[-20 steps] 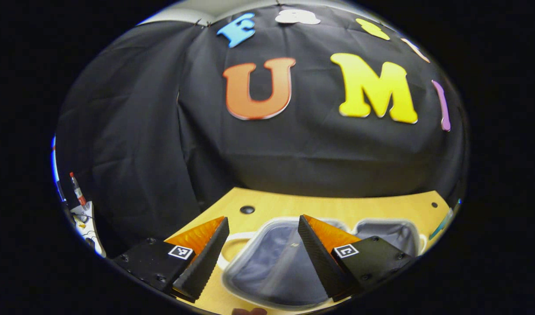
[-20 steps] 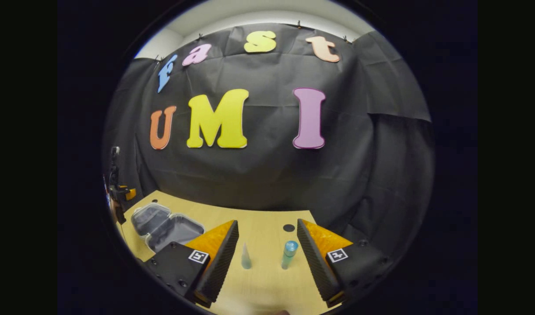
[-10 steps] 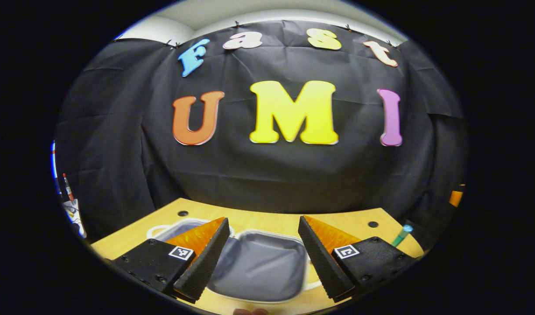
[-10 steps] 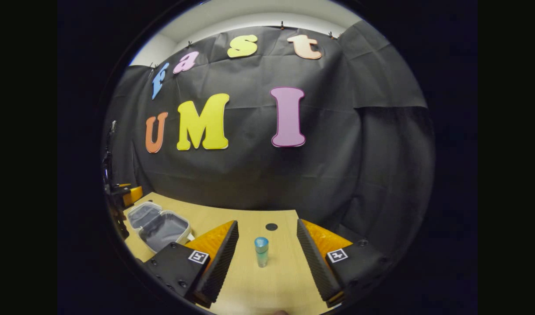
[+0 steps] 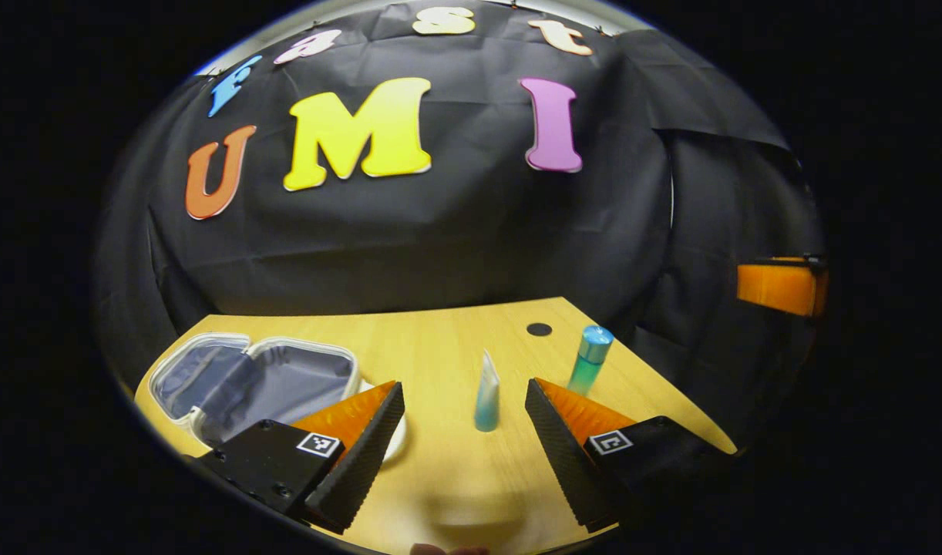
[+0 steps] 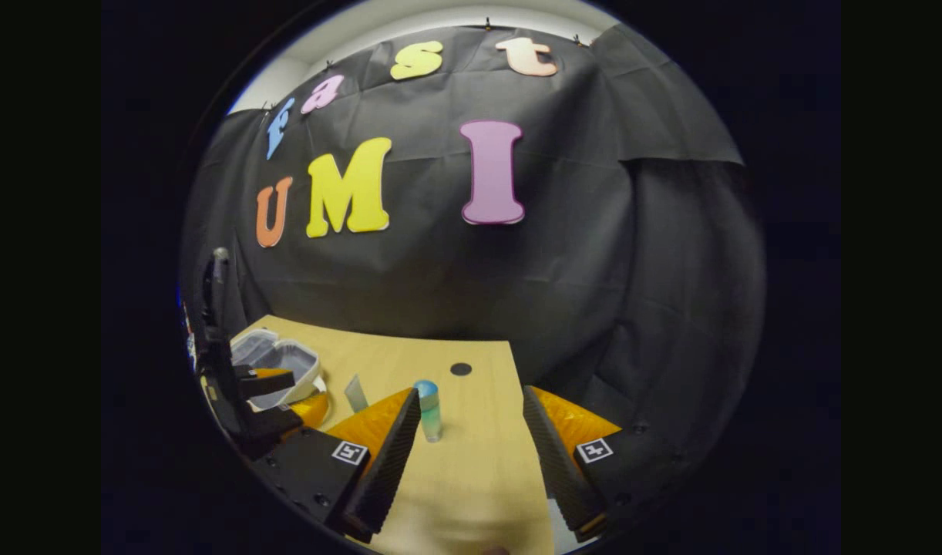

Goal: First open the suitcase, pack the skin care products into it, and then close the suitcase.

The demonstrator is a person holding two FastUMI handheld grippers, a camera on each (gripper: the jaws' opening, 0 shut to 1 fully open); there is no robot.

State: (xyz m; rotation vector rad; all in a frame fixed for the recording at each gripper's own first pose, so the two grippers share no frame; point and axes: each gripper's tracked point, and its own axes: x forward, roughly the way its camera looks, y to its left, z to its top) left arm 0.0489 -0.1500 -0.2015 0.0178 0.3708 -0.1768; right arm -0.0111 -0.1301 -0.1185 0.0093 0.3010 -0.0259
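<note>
Nearest in the left gripper view, the left gripper (image 5: 465, 420) is seen w/ jaws spread wide, nothing pinched. Since half a sec ago its view has been swung off the suitcase (image 5: 259, 378) & onto the products: the tube (image 5: 486, 391) is now framed between the jaws, standing upright on the bench (image 5: 440, 347), not yet touched. Judged: opening step done, packing step just begun, tube likely the first pick.

In the right gripper view, the right gripper (image 6: 471, 420) is also held w/ jaws spread, empty. The bottle (image 6: 428, 410), centred between them half a sec ago, is now seen just beside the left-hand jaw, so that gripper has been shifted off-line from it.

Further out, the bottle stands upright beyond & to the right of the tube, apart from it. The suitcase lies open on the bench, both grey-lined halves up, nothing seen packed inside.

Obstacles: none seen between tube & suitcase. Tube & bottle are tall & narrow, prob. easily tipped by a careless jaw. A round hole (image 5: 539, 329) is set in the bench further back, clear of the work.
</note>
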